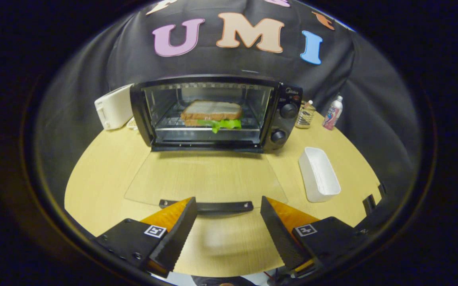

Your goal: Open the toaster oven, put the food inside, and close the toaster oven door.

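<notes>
hand-held gripper [227, 206] spread before door handle [213, 206]

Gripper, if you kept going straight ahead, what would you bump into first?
Probably the door handle, just ahead between the open fingers of the gripper; beyond lie the glass door and sandwich.

The toaster oven [217, 113] sits at the far side of the wooden table [105, 167] with its glass door [205, 178] folded flat toward the near side. A sandwich [212, 115] with lettuce poking out is on the rack inside. The gripper [227, 208] is spread wide, fingers either side of the door handle [213, 206], gripping nothing. Empty white tray [318, 174] to the right, white toaster [113, 107] far left, and a bottle [333, 113] far right.
</notes>
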Available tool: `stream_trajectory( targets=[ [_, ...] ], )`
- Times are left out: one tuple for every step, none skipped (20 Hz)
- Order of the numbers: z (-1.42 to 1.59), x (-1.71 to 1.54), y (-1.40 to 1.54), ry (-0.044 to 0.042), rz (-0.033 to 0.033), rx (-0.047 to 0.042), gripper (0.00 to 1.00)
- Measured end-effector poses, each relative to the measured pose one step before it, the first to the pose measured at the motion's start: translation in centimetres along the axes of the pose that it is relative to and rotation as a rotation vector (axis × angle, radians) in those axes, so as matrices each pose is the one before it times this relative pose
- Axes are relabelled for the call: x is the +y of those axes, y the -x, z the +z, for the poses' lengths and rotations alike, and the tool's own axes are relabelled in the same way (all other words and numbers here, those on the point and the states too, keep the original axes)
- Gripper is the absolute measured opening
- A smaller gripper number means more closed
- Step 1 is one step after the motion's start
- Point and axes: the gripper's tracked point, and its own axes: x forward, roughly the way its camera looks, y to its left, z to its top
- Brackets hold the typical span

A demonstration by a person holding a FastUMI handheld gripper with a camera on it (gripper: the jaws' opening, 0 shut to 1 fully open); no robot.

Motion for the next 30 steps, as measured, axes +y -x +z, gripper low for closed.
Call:
stream_trajectory(
  targets=[
    [-1.105, 0.309, 0.016, 0.00539, 0.01087, 0.02331, 1.00],
    [-1.091, 0.185, -0.049, 0.00653, 0.00801, 0.02283, 1.00],
    [-0.876, 0.169, -0.118, 0.00656, 0.00740, 0.01979, 1.00],
    [-0.836, 0.205, -0.249, 0.00373, 0.00866, 0.02071, 1.00],
    [-0.577, 0.247, -0.433, -0.00017, 0.01027, 0.01607, 1.00],
    [-0.389, 0.406, -0.532, -0.00251, 0.01462, 0.01149, 1.00],
    [-0.097, 0.403, -0.470, -0.00145, 0.01477, 0.00742, 1.00],
    [0.080, 0.147, -0.569, 0.00166, 0.00653, -0.00173, 1.00],
    [0.255, 0.149, -0.481, 0.00466, 0.00436, -0.00269, 1.00],
    [0.409, 0.299, -0.431, -0.00497, 0.00968, -0.01296, 1.00],
    [0.431, 0.099, -0.289, -0.00818, 0.00571, -0.00486, 1.00],
    [0.495, 0.136, -0.199, -0.00868, 0.00540, -0.00974, 1.00],
    [0.044, -0.001, -0.080, 0.00176, 0.00259, 0.01008, 1.00],
    [0.195, -0.060, 0.165, 0.00427, 0.00294, -0.01005, 1.00],
    [0.430, -0.019, 0.337, -0.00136, 0.00314, -0.01553, 1.00],
    [0.459, -0.009, 0.394, -0.00411, 0.00333, -0.02139, 1.00],
    [0.624, 0.056, 0.304, -0.00610, 0.00337, -0.01987, 1.00],
    [0.549, 0.003, 0.244, -0.00317, 0.00398, -0.01638, 1.00],
    [0.804, 0.003, 0.317, 0.00273, 0.00271, -0.01675, 1.00],
    [0.816, 0.096, 0.438, 0.00514, 0.00145, -0.02048, 1.00],
    [1.153, 0.059, 0.277, 0.00361, 0.00082, -0.02291, 1.00],
    [1.107, -0.005, 0.181, 0.00144, 0.00189, -0.02335, 1.00],
    [1.152, 0.127, 0.030, 0.00009, 0.00361, -0.02106, 1.00],
    [0.985, 0.114, -0.034, -0.00149, 0.00433, -0.01753, 1.00],
    [1.171, 0.117, -0.056, -0.00102, 0.00156, -0.01815, 1.00],
    [0.945, 0.034, -0.078, 0.00040, 0.00041, -0.01741, 1.00],
    [1.063, 0.146, -0.201, -0.00092, 0.00159, -0.01573, 1.00],
    [0.886, 0.312, -0.213, -0.00530, 0.00276, -0.01303, 1.00],
    [0.692, 0.122, -0.349, -0.00577, 0.00037, -0.00811, 1.00],
    [0.569, 0.074, -0.261, -0.00764, 0.00236, -0.00897, 1.00]
  ],
)
